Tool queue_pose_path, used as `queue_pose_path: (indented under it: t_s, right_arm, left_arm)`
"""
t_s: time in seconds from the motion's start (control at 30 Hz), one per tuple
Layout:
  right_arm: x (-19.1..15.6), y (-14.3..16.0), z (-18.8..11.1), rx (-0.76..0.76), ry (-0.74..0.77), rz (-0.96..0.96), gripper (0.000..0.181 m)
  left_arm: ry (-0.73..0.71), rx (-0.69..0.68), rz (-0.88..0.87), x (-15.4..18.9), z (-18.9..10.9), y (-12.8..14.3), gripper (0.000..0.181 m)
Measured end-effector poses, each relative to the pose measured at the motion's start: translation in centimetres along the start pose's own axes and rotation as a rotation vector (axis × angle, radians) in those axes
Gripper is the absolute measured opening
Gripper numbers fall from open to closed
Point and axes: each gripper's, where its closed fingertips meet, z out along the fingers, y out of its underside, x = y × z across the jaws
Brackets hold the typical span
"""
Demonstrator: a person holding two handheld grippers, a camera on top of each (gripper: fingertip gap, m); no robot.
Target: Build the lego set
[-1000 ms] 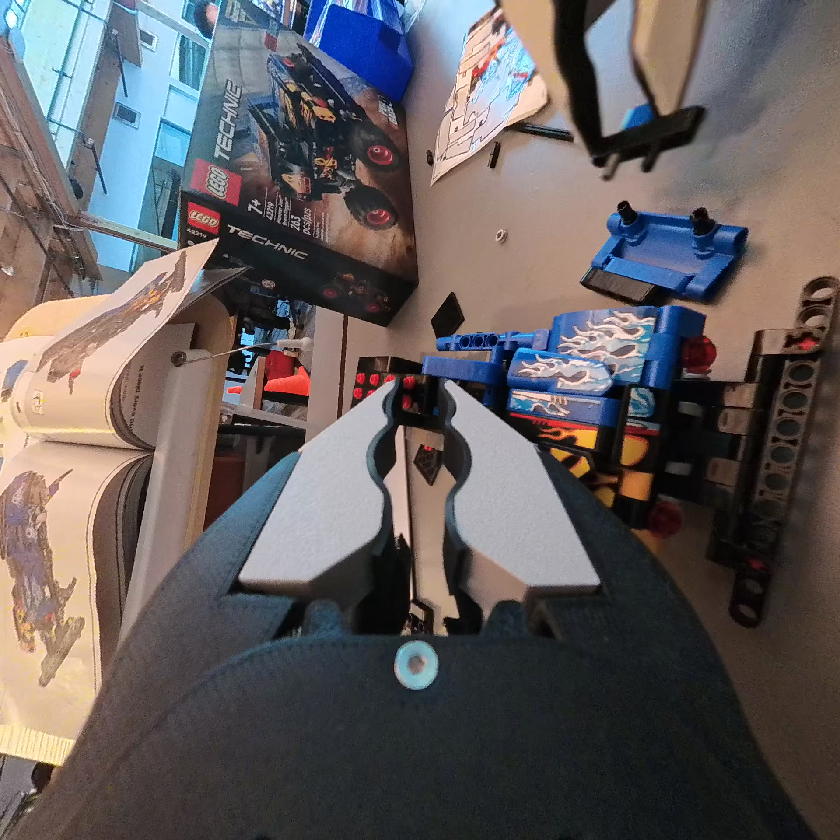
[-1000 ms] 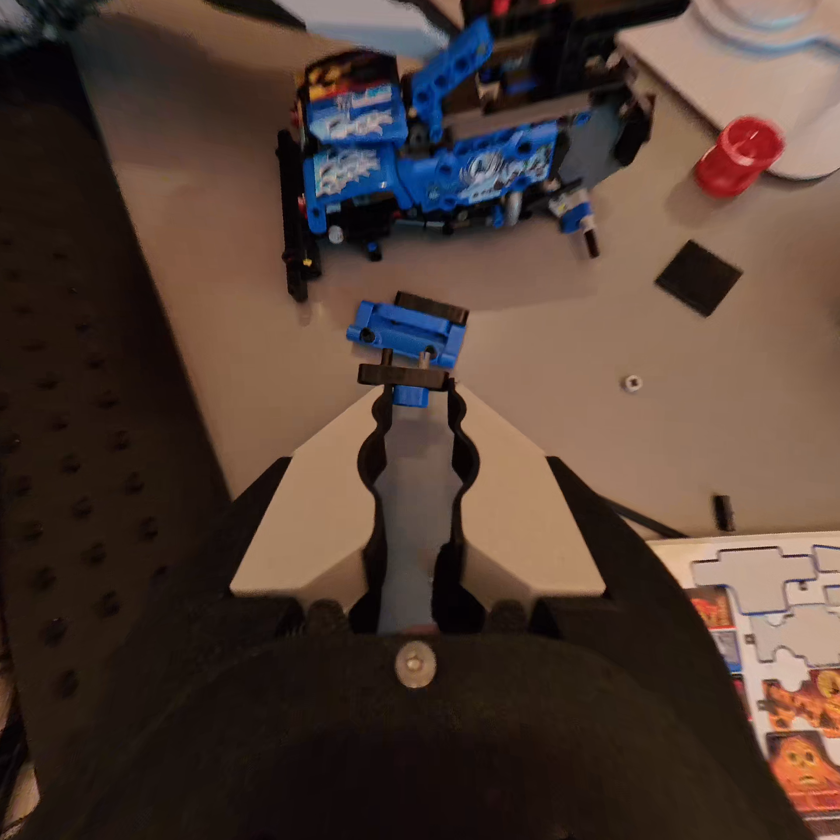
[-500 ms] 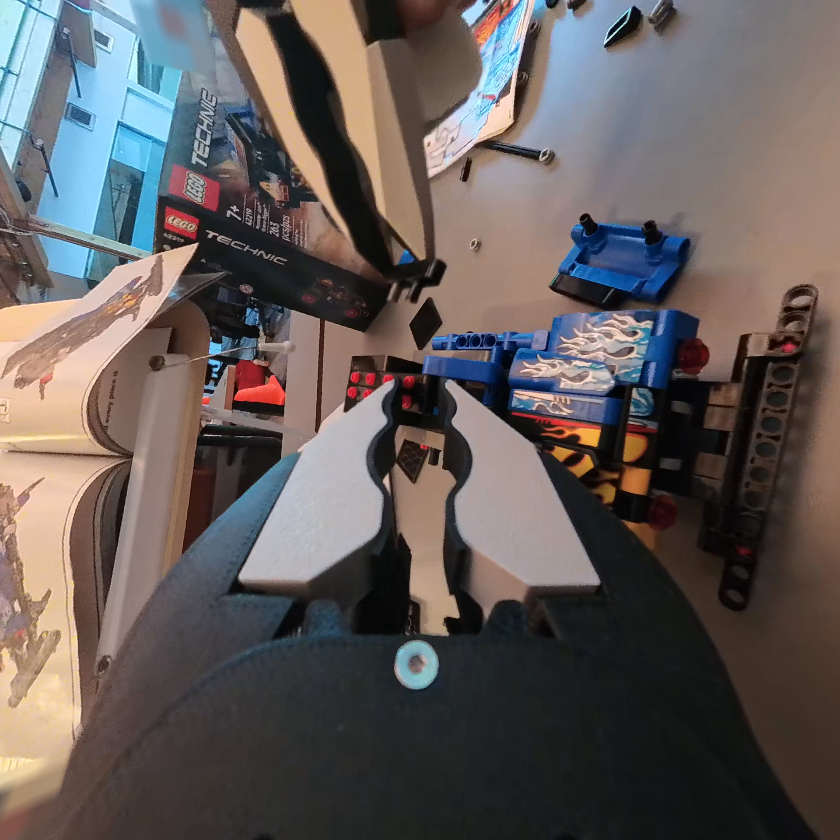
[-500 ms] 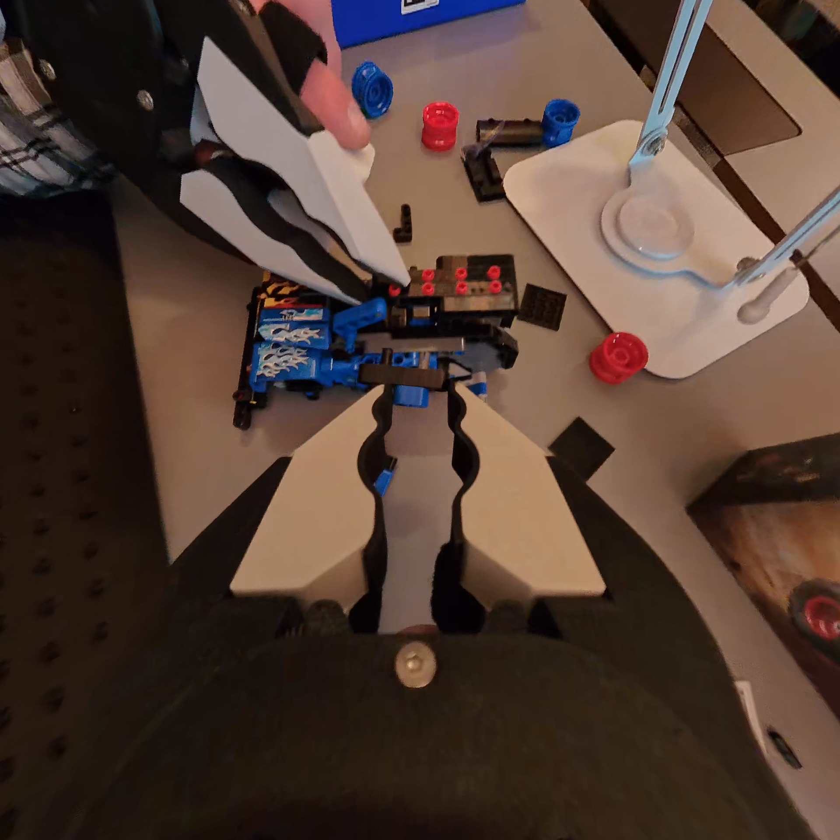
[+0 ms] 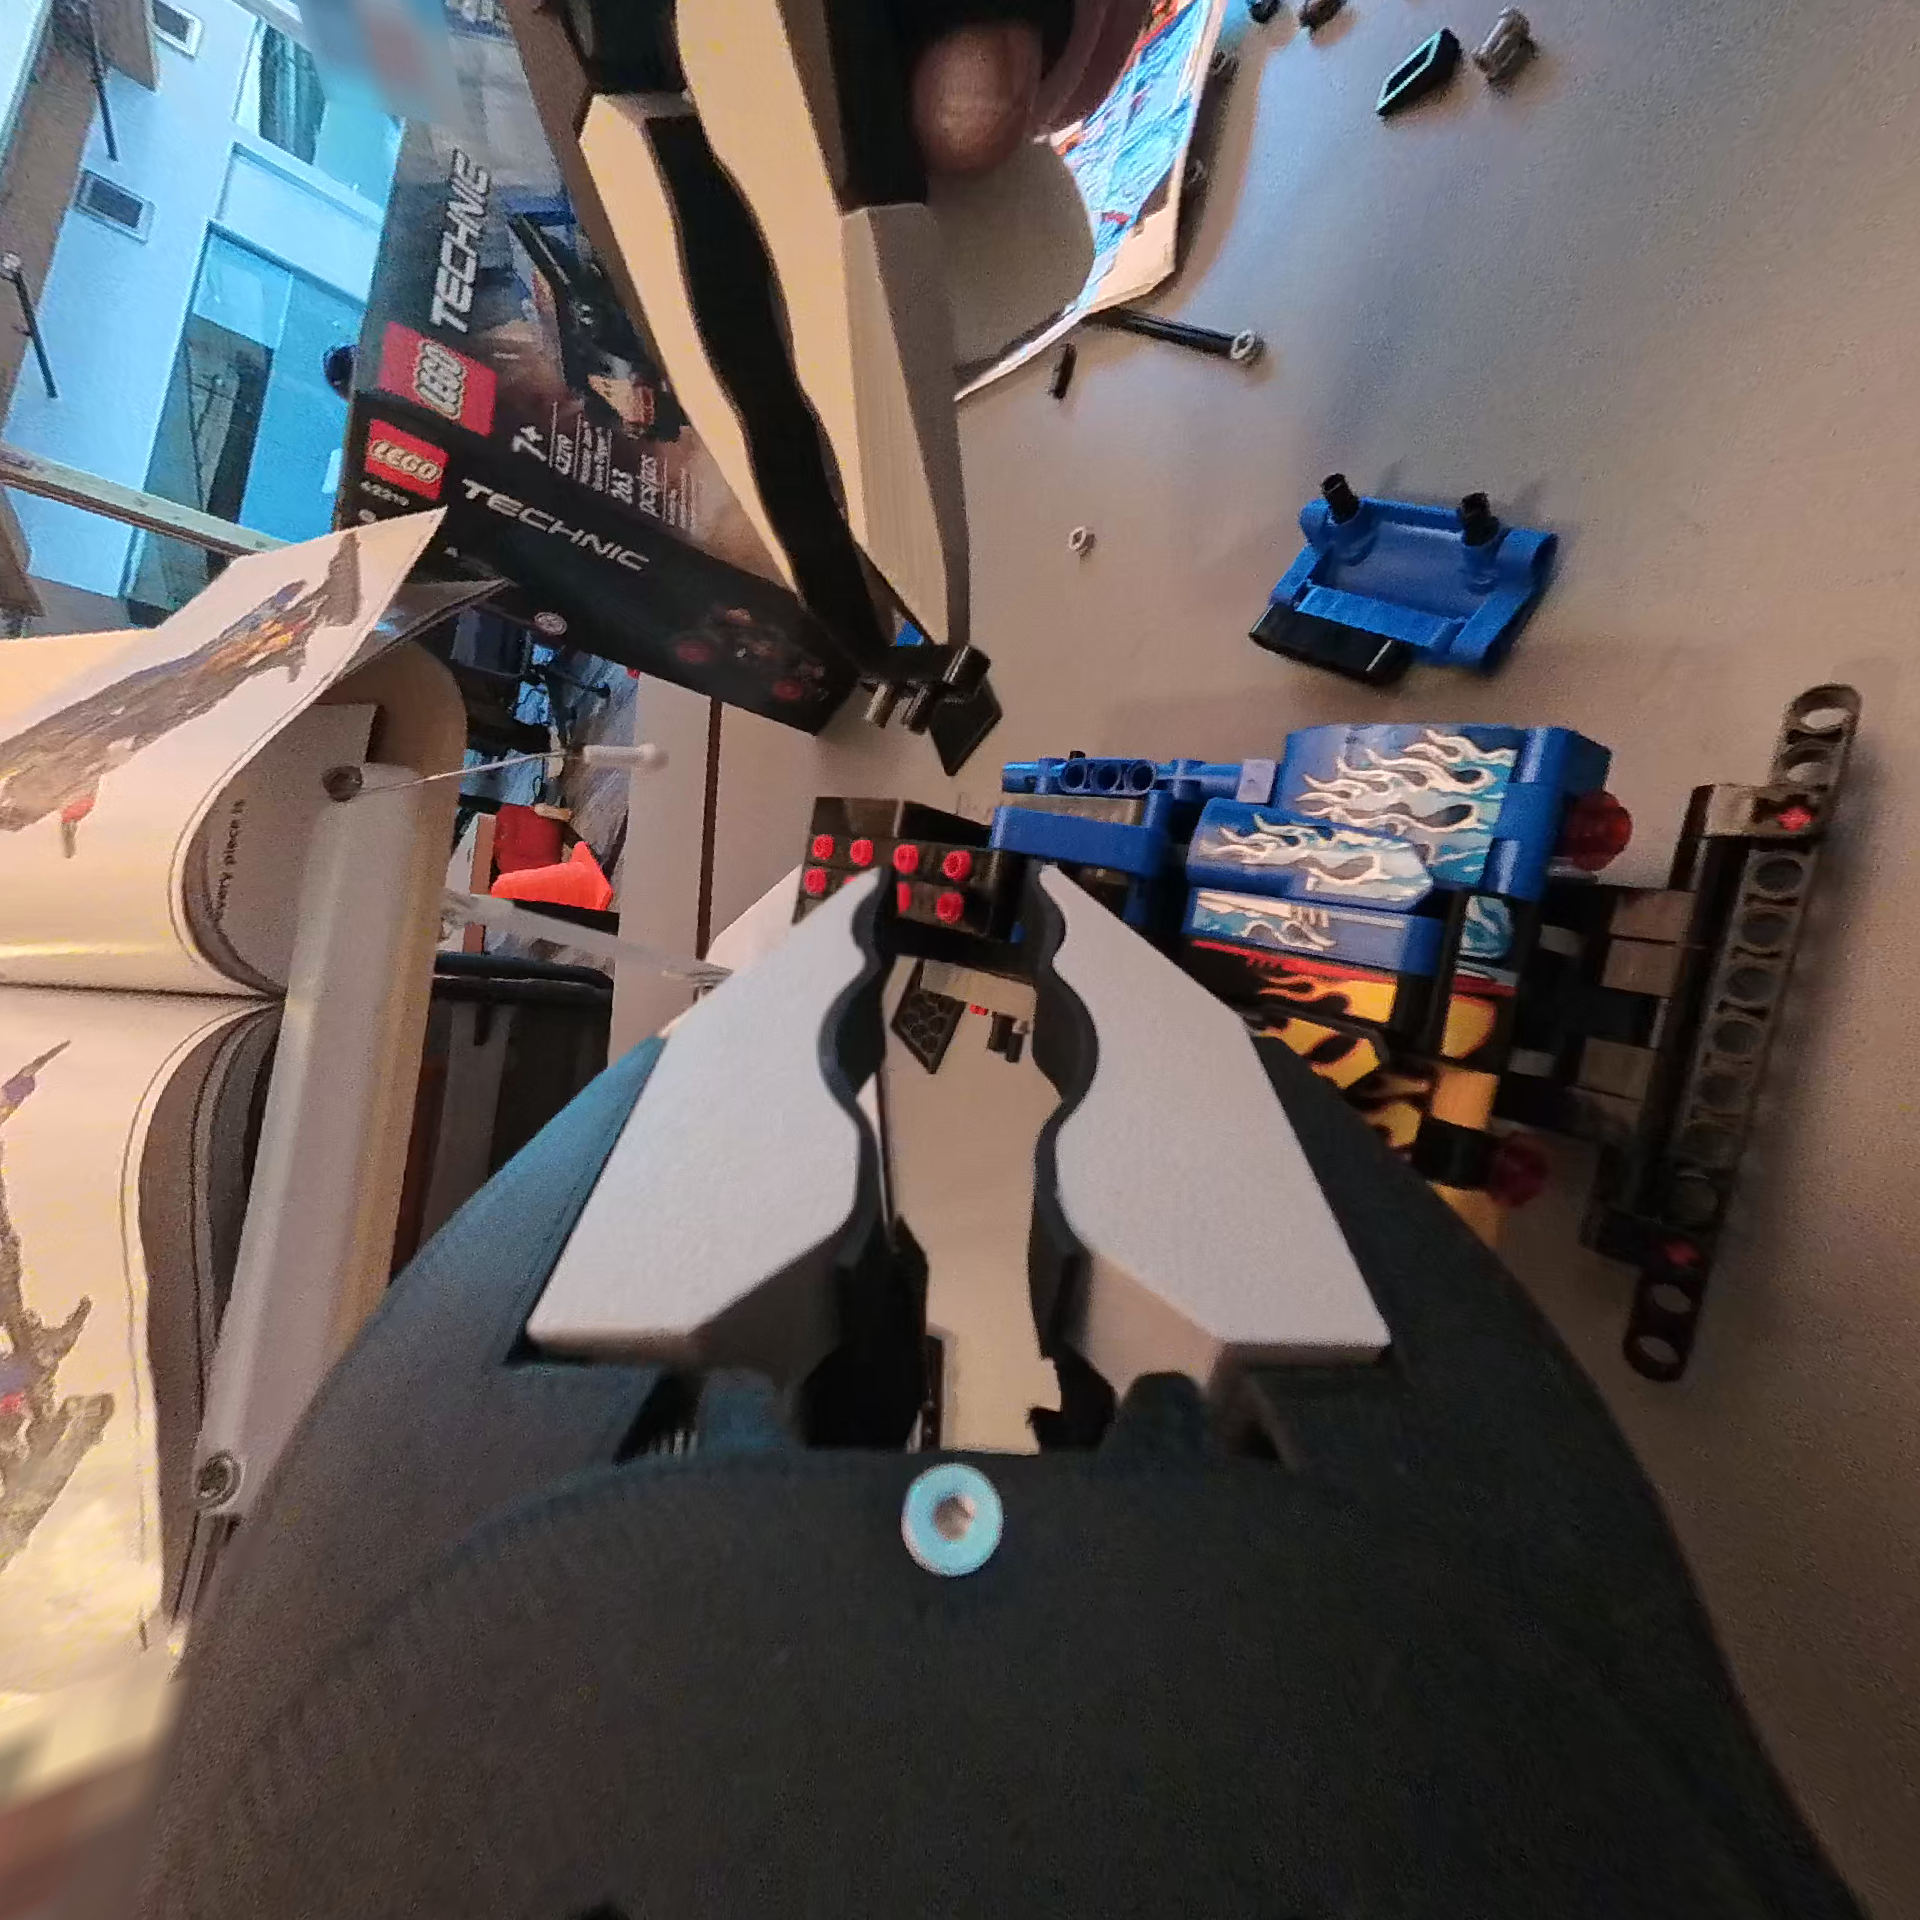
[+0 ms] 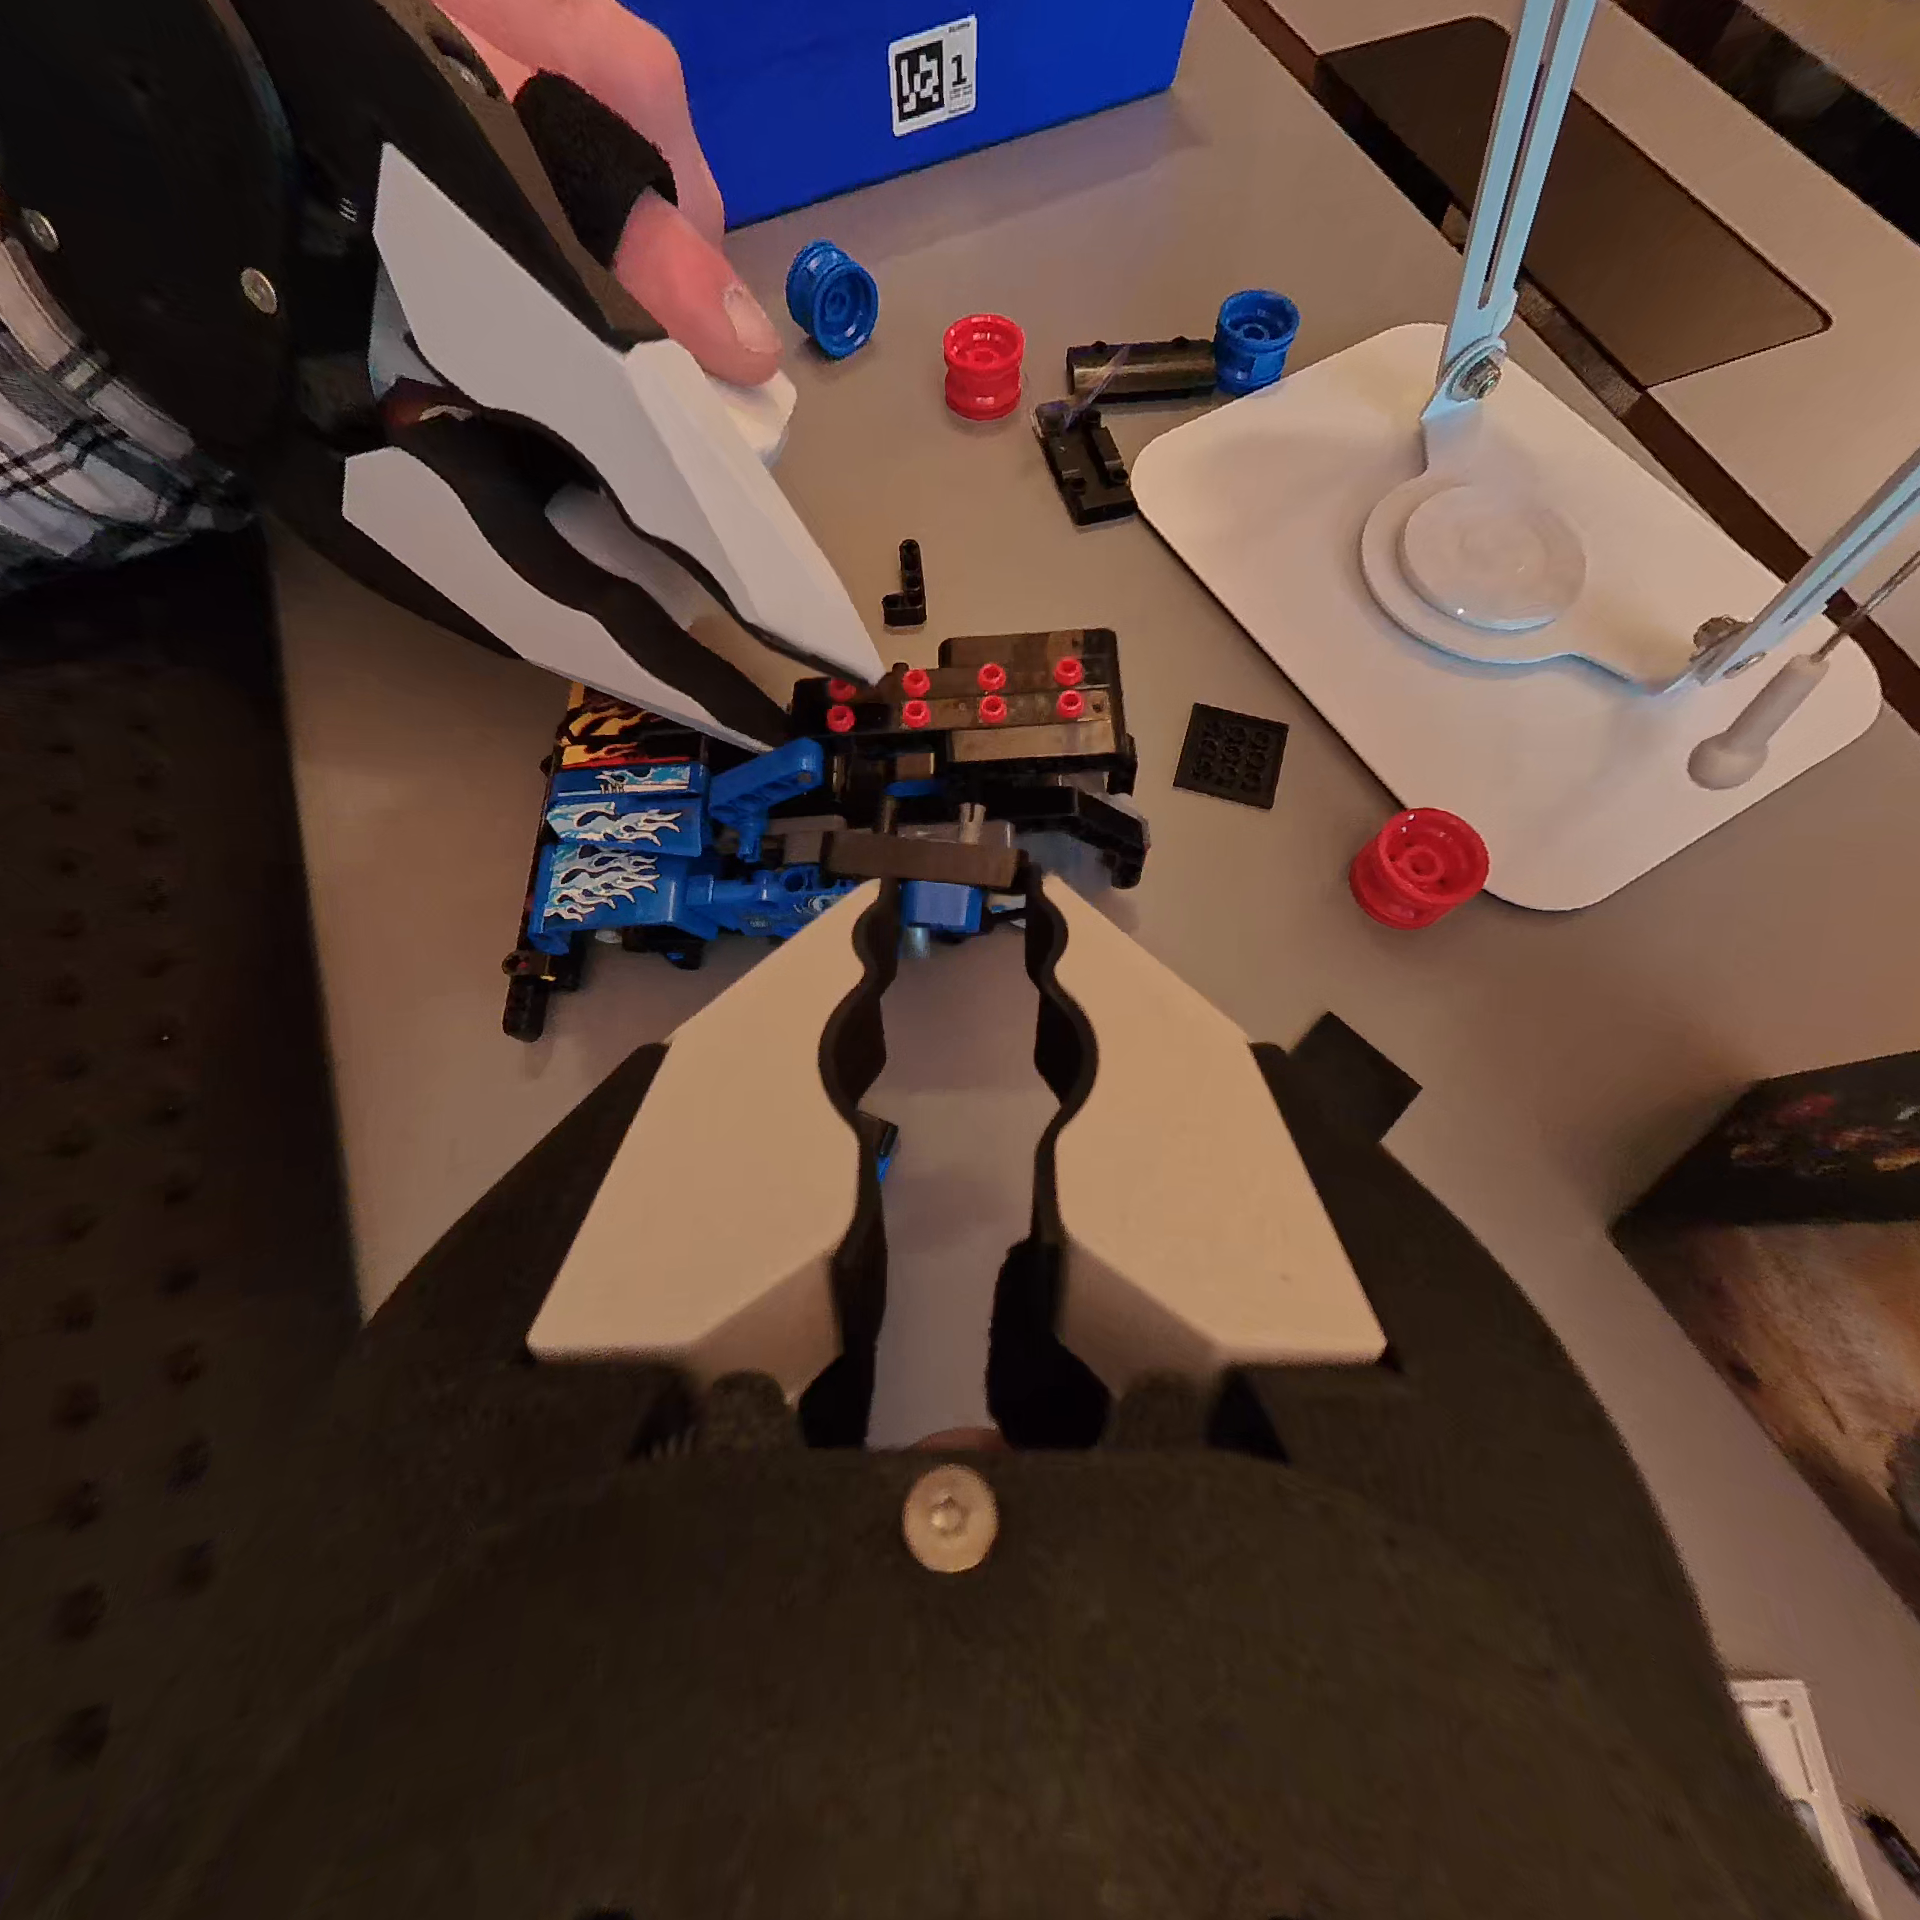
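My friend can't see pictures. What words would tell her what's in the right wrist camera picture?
The right gripper holds a small black and blue piece just above a half-built blue and black toy truck on a grey table. The left gripper pinches the truck's black end from the upper left. Loose red wheels and blue wheels lie nearby, beside a white stand.

tongs (image 5: 956, 914): pale grey wedge fingers | wavy black inner pads | black housing, silver screw | plaid sleeve (image 6: 73, 436)

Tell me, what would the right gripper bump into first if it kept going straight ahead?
Probably the blue-and-black Lego truck body on the grey table. The right gripper holds a flat black beam piece just before it, though depth is hard to judge.
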Motion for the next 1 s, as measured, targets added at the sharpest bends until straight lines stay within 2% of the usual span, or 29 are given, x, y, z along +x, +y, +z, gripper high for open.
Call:
queue_pose_path:
  t_s: [0.3,1.0]
  right_arm:
    - [-0.1,-0.7,0.7,-0.002,0.022,-0.017,0.022]
    - [-0.2,-0.1,2.1,-0.014,0.027,-0.018,0.022]
  left_arm:
    - [0.011,-0.011,-0.034,-0.1,0.0,0.4,0.023]
    - [0.012,-0.038,-0.053,-0.4,0.3,1.3,0.019]
